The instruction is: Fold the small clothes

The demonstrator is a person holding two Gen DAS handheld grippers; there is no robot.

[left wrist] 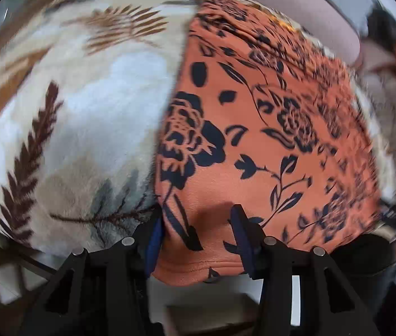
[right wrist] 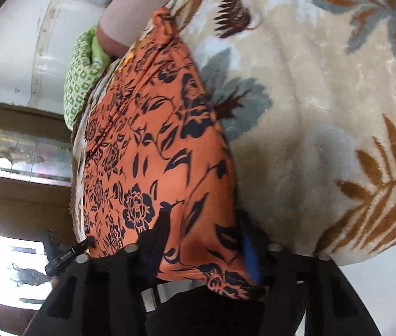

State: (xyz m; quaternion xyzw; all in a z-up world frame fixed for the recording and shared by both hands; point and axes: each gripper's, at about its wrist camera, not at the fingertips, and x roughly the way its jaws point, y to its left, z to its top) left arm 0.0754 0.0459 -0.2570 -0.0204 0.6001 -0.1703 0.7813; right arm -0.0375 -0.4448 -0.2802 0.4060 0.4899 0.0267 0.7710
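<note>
Both grippers at near hem of cloth (left wrist: pixel 254 117) on blanket (left wrist: pixel 80 117).
Left hand-held gripper (left wrist: pixel 198 229) and right hand-held gripper (right wrist: pixel 203 240) half-open, straddling hem, grip unclear; cloth's length runs straight away.

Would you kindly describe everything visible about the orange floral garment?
The orange floral garment is thin, soft-looking fabric printed with dark navy roses, leaves and vines. It lies fairly flat on a cream fleece blanket, gathered into folds at its far end, with a hemmed near edge hanging slightly over the blanket's edge. The left gripper and right gripper each straddle that near edge, fabric between their fingers; whether the pads press it is unclear.
</note>
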